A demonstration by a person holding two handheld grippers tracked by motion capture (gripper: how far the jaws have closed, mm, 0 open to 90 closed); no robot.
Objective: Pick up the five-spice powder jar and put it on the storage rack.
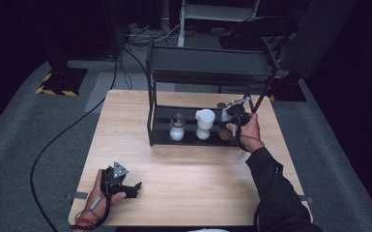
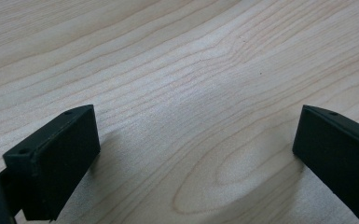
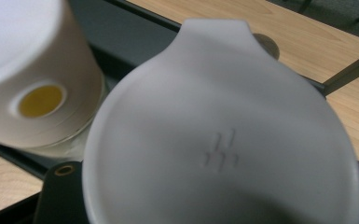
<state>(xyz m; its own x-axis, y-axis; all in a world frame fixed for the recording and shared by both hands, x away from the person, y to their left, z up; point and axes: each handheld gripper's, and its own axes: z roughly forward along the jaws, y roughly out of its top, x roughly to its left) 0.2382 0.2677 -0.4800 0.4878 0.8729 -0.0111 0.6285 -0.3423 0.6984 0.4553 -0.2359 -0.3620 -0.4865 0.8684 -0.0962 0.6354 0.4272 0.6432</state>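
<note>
My right gripper (image 1: 228, 114) is at the right end of the black rack's lower shelf (image 1: 188, 137), shut on a white rounded piece with a pointed spout (image 3: 219, 140). That piece spans the space between its jaws in the right gripper view; whether it is a lid or a small jug I cannot tell. Just left of it stands a white container with a yellow spot (image 3: 37, 98). On the shelf are a white pitcher (image 1: 204, 123), a small jar (image 1: 177, 129) and a brown round thing (image 1: 224, 135). My left gripper (image 1: 136, 187) rests near the table's front left, open over bare wood (image 2: 191, 93).
The black two-tier rack (image 1: 207, 63) stands at the back of the wooden table (image 1: 188, 179), with its top shelf overhanging the lower one. A cable (image 1: 53, 145) trails over the grey floor on the left. A chair and stands sit in the dark behind.
</note>
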